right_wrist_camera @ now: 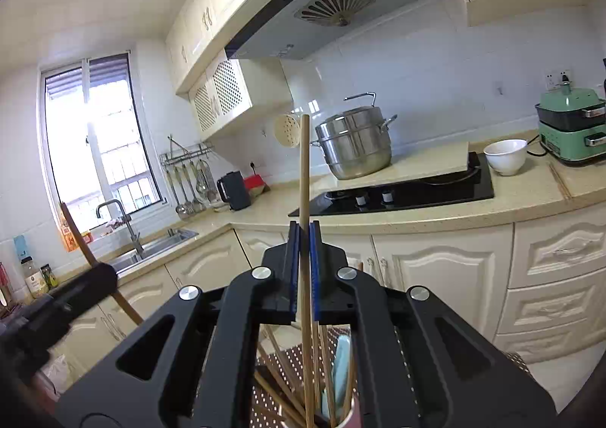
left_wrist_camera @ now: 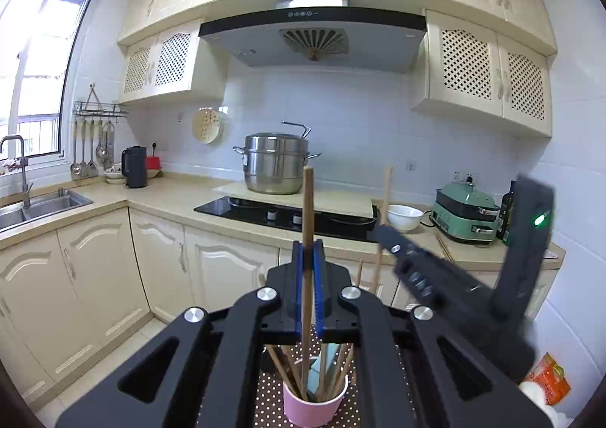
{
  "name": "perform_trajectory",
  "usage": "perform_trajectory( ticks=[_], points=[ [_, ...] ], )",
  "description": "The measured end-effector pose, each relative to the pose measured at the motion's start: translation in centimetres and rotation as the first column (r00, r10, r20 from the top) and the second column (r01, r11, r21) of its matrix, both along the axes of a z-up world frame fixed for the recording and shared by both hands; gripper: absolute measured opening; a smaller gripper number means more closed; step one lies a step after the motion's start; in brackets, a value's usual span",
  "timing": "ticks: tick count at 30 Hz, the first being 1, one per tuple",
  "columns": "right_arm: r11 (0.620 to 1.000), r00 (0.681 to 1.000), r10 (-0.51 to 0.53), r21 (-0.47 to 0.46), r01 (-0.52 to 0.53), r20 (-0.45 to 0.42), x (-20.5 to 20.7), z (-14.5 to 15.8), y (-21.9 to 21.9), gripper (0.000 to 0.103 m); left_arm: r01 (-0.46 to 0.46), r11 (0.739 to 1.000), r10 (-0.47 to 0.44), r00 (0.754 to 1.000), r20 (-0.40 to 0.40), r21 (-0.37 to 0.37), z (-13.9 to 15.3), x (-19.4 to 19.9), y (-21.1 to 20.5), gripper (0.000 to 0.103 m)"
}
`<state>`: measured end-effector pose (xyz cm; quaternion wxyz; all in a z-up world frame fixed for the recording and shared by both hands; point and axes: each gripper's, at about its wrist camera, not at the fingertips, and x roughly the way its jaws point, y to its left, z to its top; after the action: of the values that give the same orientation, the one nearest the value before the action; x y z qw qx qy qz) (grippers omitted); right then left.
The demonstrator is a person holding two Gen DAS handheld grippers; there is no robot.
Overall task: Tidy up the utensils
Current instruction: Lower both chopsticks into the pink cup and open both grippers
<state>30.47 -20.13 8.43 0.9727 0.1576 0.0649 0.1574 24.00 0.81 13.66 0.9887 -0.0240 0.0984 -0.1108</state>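
My left gripper (left_wrist_camera: 308, 248) is shut on a wooden chopstick (left_wrist_camera: 308, 200) that stands upright, its lower end reaching down among the others in the pink cup (left_wrist_camera: 314, 407). The cup holds several chopsticks and a pale blue utensil (right_wrist_camera: 341, 371). In the right wrist view my right gripper (right_wrist_camera: 304, 233) is shut on a lighter chopstick (right_wrist_camera: 304, 170), also upright over the pink cup (right_wrist_camera: 354, 414). Each view shows the other gripper off to the side: the right gripper (left_wrist_camera: 381, 233) with its chopstick (left_wrist_camera: 387, 193), and the left gripper (right_wrist_camera: 108, 274) with its darker chopstick (right_wrist_camera: 77, 229).
The cup stands on a brown dotted mat (left_wrist_camera: 270, 390). Across the floor runs the counter with a black hob (left_wrist_camera: 280, 214), a steel steamer pot (left_wrist_camera: 274, 164), a white bowl (left_wrist_camera: 404, 216), a green cooker (left_wrist_camera: 466, 216) and a sink (left_wrist_camera: 41, 206). Loose chopsticks (right_wrist_camera: 559, 181) lie on the counter.
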Motion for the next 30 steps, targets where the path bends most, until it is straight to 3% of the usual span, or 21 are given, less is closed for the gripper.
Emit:
perform_trajectory(
  ticks=[7,12,17,21,24,26,30],
  points=[
    [1.000,1.000,0.020,0.013,-0.020,0.020,1.6,-3.0,0.2,0.006,-0.001,1.000,0.002,0.997,-0.080,0.010,-2.3,3.2,-0.2,0.005],
    [0.999,0.998,-0.011,-0.033,0.013,0.064,1.7,-5.4,0.7,0.006,0.002,1.000,-0.007,0.979,-0.205,-0.026,-5.7,6.2,0.2,0.005],
    [0.999,0.999,0.008,-0.044,-0.006,0.045,1.9,-7.5,0.7,0.006,-0.001,1.000,0.004,0.963,-0.269,0.011,-8.7,7.6,-0.3,0.006],
    [0.999,1.000,0.028,-0.037,-0.028,-0.002,2.0,-9.1,0.6,0.006,-0.074,0.993,0.091,0.974,-0.208,0.087,-9.9,6.9,-0.8,0.009],
    [0.998,0.997,0.049,-0.025,-0.050,-0.051,2.2,-10.3,0.5,0.006,-0.085,0.989,0.110,0.969,-0.222,0.120,-11.2,7.2,-1.2,0.011],
    [0.997,0.993,0.074,0.007,-0.074,-0.095,2.4,-11.3,0.3,0.006,-0.090,0.990,0.115,0.960,-0.256,0.108,-12.4,7.7,-1.0,0.025],
    [0.995,0.986,0.098,0.001,-0.099,-0.138,2.1,-12.3,0.5,0.006,-0.153,0.983,0.175,0.954,-0.243,0.107,-13.6,7.7,-0.6,0.029]
  ],
)
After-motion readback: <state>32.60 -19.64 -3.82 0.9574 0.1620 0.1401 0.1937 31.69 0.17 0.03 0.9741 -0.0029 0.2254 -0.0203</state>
